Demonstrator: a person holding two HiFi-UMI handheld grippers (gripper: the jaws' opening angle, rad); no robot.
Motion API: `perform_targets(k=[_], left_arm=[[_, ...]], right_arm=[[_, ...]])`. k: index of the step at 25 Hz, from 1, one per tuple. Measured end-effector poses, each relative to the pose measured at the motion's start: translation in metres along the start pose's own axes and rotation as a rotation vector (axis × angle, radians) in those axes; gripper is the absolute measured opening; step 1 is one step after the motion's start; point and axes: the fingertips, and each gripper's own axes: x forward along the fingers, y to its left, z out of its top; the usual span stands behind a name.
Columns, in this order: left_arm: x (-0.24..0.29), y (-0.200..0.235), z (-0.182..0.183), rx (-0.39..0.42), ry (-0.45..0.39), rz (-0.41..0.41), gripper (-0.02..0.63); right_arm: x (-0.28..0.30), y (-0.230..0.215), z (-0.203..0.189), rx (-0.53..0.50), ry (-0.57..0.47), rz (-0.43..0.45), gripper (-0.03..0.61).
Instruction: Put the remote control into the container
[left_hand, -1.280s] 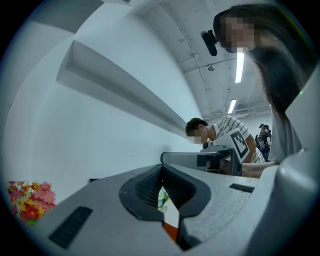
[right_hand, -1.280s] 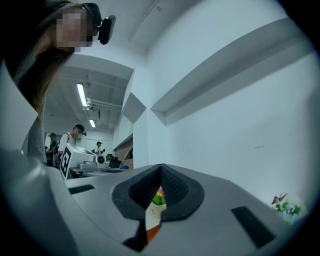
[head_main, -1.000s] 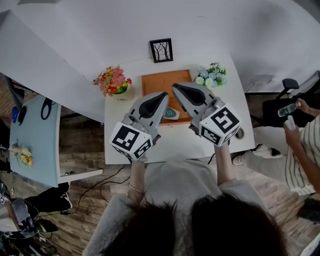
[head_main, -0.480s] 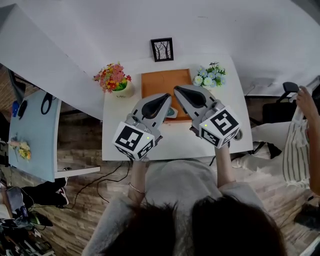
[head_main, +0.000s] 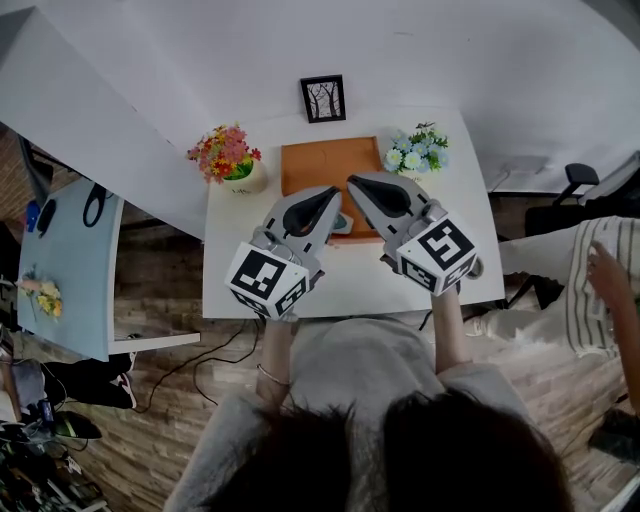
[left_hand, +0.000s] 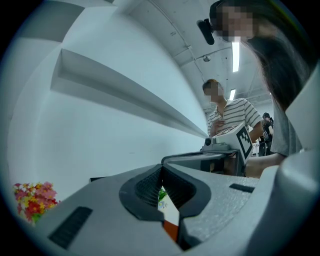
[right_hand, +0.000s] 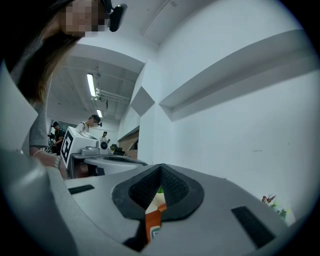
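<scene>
An orange tray-like container (head_main: 320, 165) lies at the back middle of the white table (head_main: 350, 285). The remote control (head_main: 343, 223), white with a teal part, shows only as a sliver at the tray's front edge, between the two grippers; I cannot tell whether it rests inside the tray. My left gripper (head_main: 333, 192) and right gripper (head_main: 352, 181) hover side by side above it, tips over the tray's front. Both are shut with nothing between the jaws. Through the left gripper (left_hand: 161, 167) a strip of orange shows. Through the right gripper (right_hand: 161, 167) orange and a bit of teal show.
A pink and orange flower pot (head_main: 226, 158) stands left of the tray, blue and white flowers (head_main: 417, 150) right of it, a small framed picture (head_main: 322, 99) behind. A person in a striped top (head_main: 600, 290) is at the right edge. A light-blue side table (head_main: 65, 270) stands left.
Both grippers hold about the same place over the tray's front edge. The person at the right edge has shifted and lowered their hand.
</scene>
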Motion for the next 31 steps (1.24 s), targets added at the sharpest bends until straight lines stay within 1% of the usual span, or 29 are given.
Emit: perform_targets(k=[15,31], left_arm=[[0.004,-0.005,0.001,0.005,-0.007,0.0,0.003],[-0.003,-0.008,0.002,0.013,-0.019,0.016,0.003]], right_arm=[[-0.003,-0.001,0.003,-0.026,-0.008,0.003,-0.002],[-0.003,0.01,0.009,-0.064,-0.042,0.042,-0.002]])
